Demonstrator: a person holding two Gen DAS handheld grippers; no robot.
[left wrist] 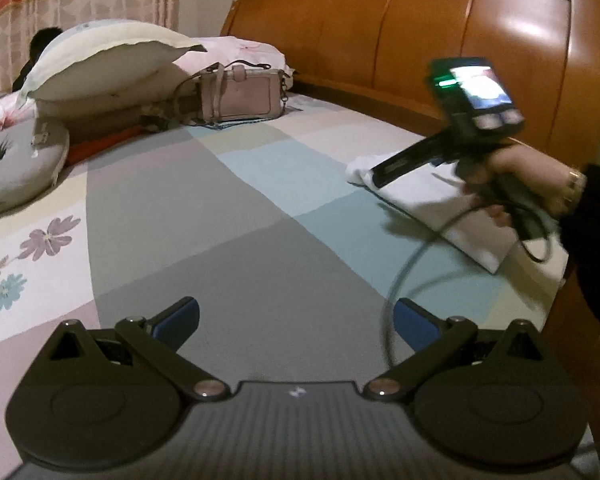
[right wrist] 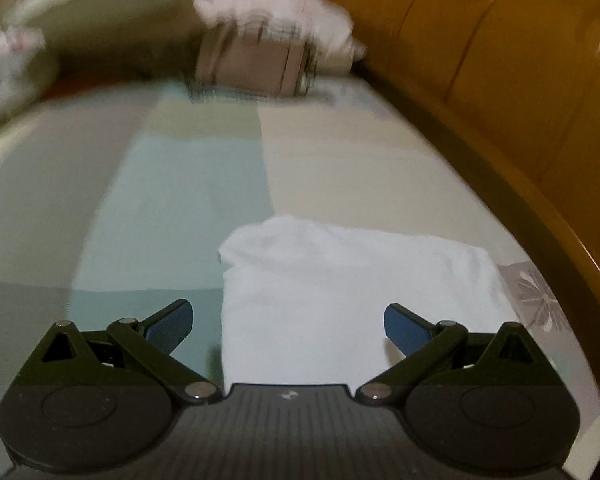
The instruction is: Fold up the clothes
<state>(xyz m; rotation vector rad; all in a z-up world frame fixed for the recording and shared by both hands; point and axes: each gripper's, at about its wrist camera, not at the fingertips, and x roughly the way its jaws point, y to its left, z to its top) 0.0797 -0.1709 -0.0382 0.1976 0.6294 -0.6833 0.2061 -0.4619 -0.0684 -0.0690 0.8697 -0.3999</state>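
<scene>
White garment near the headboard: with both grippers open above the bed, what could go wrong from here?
1. The cable trailing from the right gripper loops beside the white garment; it might snag or drag the cloth.
2. The garment lies close to the headboard, so the right gripper has little room on that side.
3. The right wrist view is blurred, so a grasp may miss the edge.

Both wrist views face the headboard point(left wrist: 440, 52), sharing the bed point(right wrist: 172, 200).

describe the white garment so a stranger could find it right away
Start at the wooden headboard. On the patchwork bedsheet beside it lies the folded white garment, the only plain white thing there, far from the pink handbag and pillows.
</scene>
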